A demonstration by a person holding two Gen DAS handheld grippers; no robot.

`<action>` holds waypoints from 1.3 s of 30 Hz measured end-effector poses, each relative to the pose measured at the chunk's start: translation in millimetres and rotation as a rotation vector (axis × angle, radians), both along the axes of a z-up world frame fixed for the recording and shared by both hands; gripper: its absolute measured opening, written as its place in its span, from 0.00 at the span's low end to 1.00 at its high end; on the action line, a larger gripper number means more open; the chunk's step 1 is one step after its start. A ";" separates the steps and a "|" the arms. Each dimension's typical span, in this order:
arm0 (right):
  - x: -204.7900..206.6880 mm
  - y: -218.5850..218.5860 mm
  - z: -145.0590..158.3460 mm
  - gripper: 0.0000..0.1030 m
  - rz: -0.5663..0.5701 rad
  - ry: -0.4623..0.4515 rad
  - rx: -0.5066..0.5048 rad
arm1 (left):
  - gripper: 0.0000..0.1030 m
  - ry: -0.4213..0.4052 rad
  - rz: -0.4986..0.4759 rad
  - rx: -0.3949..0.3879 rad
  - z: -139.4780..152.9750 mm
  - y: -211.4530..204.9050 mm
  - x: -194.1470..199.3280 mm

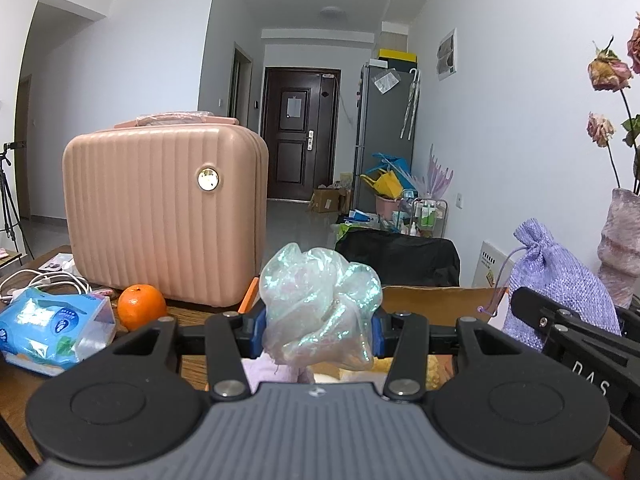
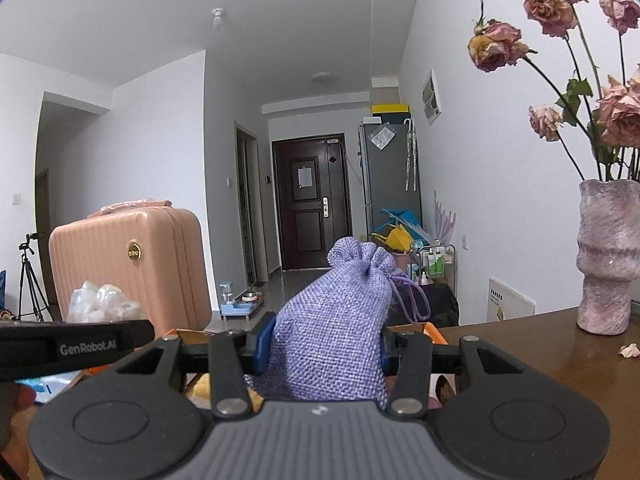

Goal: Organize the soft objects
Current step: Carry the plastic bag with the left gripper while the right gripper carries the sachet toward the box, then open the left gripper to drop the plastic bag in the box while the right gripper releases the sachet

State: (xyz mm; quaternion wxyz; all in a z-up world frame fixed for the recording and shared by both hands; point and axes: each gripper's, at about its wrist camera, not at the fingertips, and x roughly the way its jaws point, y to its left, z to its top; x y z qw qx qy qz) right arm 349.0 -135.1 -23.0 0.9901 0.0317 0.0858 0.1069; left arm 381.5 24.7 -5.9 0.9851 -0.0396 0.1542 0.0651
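My left gripper [image 1: 318, 330] is shut on a crumpled iridescent sheer pouch [image 1: 320, 296], which bulges up between the blue pads. In the right wrist view my right gripper [image 2: 324, 350] is shut on a lilac burlap drawstring bag [image 2: 334, 324], held upright with its tied neck on top. Each view shows the other's load: the lilac bag [image 1: 556, 280] at the right of the left wrist view, the shiny pouch [image 2: 104, 300] at the left of the right wrist view. An orange-rimmed cardboard box [image 1: 436, 300] lies just beyond and below both grippers; its contents are mostly hidden.
A pink ribbed hard case [image 1: 164, 212] stands on the wooden table at the left, with an orange [image 1: 142, 306], a blue tissue pack [image 1: 52, 328] and white cables [image 1: 44, 282] before it. A mottled vase [image 2: 608, 256] of dried roses stands at the right. A black chair back [image 1: 400, 256] is behind the box.
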 end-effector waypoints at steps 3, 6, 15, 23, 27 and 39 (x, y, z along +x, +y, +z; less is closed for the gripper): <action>8.6 2.2 -0.7 0.44 0.001 0.004 -0.007 | 0.46 0.004 0.002 0.002 -1.3 1.4 6.9; 16.9 4.2 -0.9 0.44 0.004 0.012 -0.007 | 0.46 0.008 0.003 0.008 -3.1 3.1 14.0; 36.5 11.7 -4.9 0.44 0.023 0.043 -0.023 | 0.46 0.029 0.011 0.013 -7.3 3.4 32.2; 57.2 17.3 -10.6 0.44 0.033 0.099 -0.028 | 0.46 0.057 0.025 0.014 -11.9 7.5 45.3; 63.5 21.2 -14.4 0.46 0.044 0.129 -0.039 | 0.46 0.085 0.008 -0.002 -16.5 10.2 51.0; 61.4 16.9 -14.6 0.82 0.015 0.145 -0.051 | 0.84 0.061 0.049 0.018 -15.5 13.5 46.5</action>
